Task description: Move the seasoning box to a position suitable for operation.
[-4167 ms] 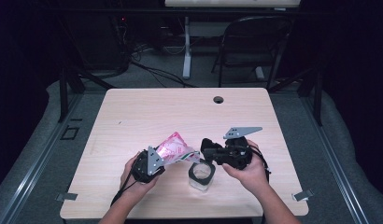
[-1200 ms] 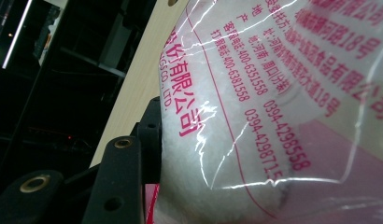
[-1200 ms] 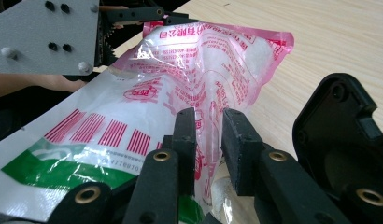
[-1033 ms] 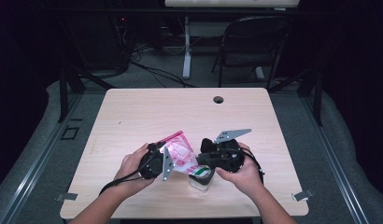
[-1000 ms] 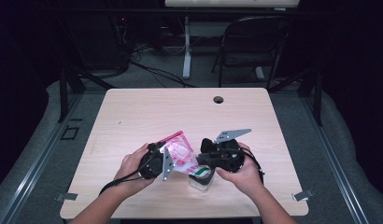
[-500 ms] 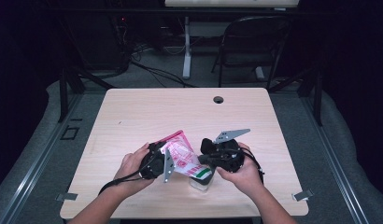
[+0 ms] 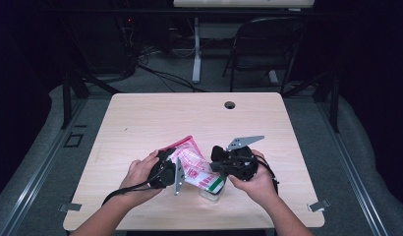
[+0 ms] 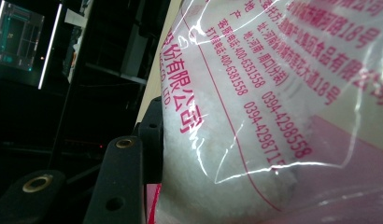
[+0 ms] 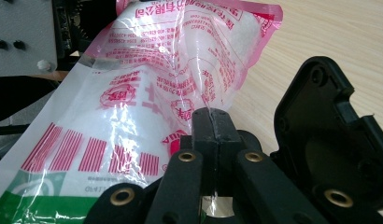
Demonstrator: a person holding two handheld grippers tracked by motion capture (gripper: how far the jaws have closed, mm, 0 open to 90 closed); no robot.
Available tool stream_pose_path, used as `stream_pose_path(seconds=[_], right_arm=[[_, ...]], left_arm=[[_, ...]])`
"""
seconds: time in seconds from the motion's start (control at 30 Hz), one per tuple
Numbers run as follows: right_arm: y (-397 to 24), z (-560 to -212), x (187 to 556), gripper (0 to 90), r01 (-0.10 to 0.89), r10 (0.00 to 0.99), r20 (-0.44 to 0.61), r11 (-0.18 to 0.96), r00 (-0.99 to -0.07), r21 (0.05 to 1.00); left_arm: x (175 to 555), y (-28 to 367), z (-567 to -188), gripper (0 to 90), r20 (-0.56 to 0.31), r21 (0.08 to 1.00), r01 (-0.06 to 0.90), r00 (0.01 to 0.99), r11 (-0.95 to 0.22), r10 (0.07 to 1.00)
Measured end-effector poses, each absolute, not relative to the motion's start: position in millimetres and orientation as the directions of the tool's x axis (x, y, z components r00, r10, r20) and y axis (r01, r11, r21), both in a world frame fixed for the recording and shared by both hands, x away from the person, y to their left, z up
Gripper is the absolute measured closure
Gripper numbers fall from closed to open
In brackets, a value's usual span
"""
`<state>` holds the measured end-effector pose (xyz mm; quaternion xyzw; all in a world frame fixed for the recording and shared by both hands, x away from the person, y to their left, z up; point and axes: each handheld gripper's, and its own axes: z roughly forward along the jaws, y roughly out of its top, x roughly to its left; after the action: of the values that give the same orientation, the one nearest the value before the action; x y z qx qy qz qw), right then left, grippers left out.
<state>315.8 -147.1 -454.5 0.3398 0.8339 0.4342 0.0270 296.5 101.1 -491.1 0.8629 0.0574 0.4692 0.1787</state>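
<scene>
A clear plastic bag (image 7: 192, 163) with pink print and white granules hangs tilted between both grippers near the table's front edge. Its green-striped lower end lies over a small clear tub (image 7: 214, 191) on the table. My left gripper (image 7: 166, 171) grips the bag's upper left part; in the left gripper view the bag (image 8: 273, 116) presses against one black jaw and hides the other. My right gripper (image 9: 212, 122) has its jaws pressed together on a thin fold of the bag (image 9: 147, 93), and in the high view it (image 7: 224, 163) sits just right of the bag.
The light wooden table (image 7: 140, 123) has a round cable hole (image 7: 230, 104) near its far edge. A folding chair (image 7: 266, 44) and a desk leg (image 7: 195, 54) stand behind it on the dark floor. Metal clips (image 7: 318, 205) sit at the front corners.
The bag has swung down and to the right, so its green end now covers the tub. Both grippers have drawn a little closer together and kept their hold.
</scene>
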Motion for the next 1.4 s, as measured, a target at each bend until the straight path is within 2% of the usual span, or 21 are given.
stream_pose_path(seconds=[1.4], right_arm=[[-147.5,-467.6,319.5,90.0,0.565,0.601,0.258,0.400,-0.756,0.722]], left_arm=[[291.8,96.3,-497.8,58.3,0.866,0.244,-0.121,0.473,-0.962,0.160]])
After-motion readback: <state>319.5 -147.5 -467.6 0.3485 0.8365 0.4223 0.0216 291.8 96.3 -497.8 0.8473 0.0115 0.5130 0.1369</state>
